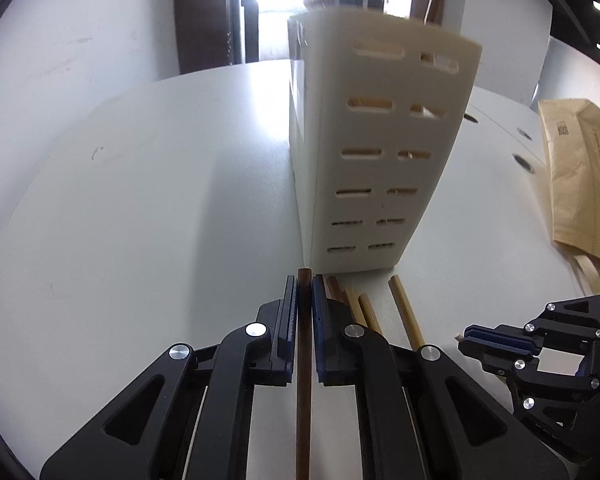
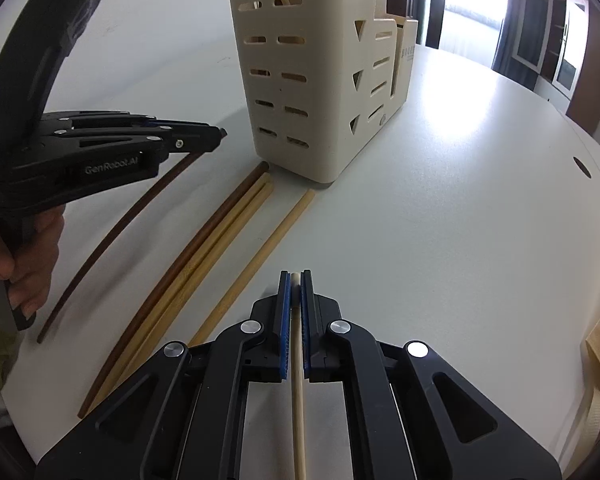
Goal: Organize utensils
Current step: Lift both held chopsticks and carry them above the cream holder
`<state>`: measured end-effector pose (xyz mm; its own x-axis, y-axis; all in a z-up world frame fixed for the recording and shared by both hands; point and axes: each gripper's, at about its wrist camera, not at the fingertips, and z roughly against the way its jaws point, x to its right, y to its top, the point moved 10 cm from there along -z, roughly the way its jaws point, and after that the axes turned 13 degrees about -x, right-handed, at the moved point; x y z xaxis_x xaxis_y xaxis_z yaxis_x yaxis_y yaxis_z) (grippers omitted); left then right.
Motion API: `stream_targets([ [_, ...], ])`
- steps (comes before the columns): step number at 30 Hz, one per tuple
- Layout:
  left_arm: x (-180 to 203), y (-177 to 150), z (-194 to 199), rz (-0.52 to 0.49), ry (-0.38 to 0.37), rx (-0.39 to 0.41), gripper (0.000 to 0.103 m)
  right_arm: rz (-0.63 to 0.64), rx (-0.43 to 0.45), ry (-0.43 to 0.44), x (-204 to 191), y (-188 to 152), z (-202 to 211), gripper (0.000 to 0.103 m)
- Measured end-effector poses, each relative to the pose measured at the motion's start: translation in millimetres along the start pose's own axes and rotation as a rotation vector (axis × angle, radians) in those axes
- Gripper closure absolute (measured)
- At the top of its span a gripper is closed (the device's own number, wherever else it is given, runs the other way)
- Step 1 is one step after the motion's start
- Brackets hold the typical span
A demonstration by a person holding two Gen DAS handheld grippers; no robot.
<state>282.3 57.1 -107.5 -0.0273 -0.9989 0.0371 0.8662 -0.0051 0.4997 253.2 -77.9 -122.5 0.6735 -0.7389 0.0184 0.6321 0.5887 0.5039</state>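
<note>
Your left gripper (image 1: 304,292) is clamped on a dark chopstick (image 1: 303,380), its tip just short of the cream holder (image 1: 364,152). Your right gripper (image 2: 296,280) grips a pale chopstick (image 2: 299,392), farther back from the holder. Four more chopsticks (image 2: 220,236) lie side by side on the white table (image 2: 440,220), their ends near the holder's base; a brown paper bag (image 1: 580,176) lies to the right.

The left gripper (image 1: 304,292) is clamping a dark brown chopstick (image 1: 303,380); the cream slotted utensil holder (image 1: 376,152) is standing at twelve o'clock, pale chopsticks (image 1: 406,308) lying at two o'clock.
</note>
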Motion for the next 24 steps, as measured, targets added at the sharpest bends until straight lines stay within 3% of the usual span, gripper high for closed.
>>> stream_targets([
  [7, -2, 12, 50, 0.003, -0.018, 0.133, 0.096, -0.062, 0.118, 0.016, 7, 18, 33, 0.098],
  [24, -1, 13, 149, 0.039, -0.046, 0.344, 0.096, -0.044, 0.373, 0.018, -7, 66, 119, 0.098],
])
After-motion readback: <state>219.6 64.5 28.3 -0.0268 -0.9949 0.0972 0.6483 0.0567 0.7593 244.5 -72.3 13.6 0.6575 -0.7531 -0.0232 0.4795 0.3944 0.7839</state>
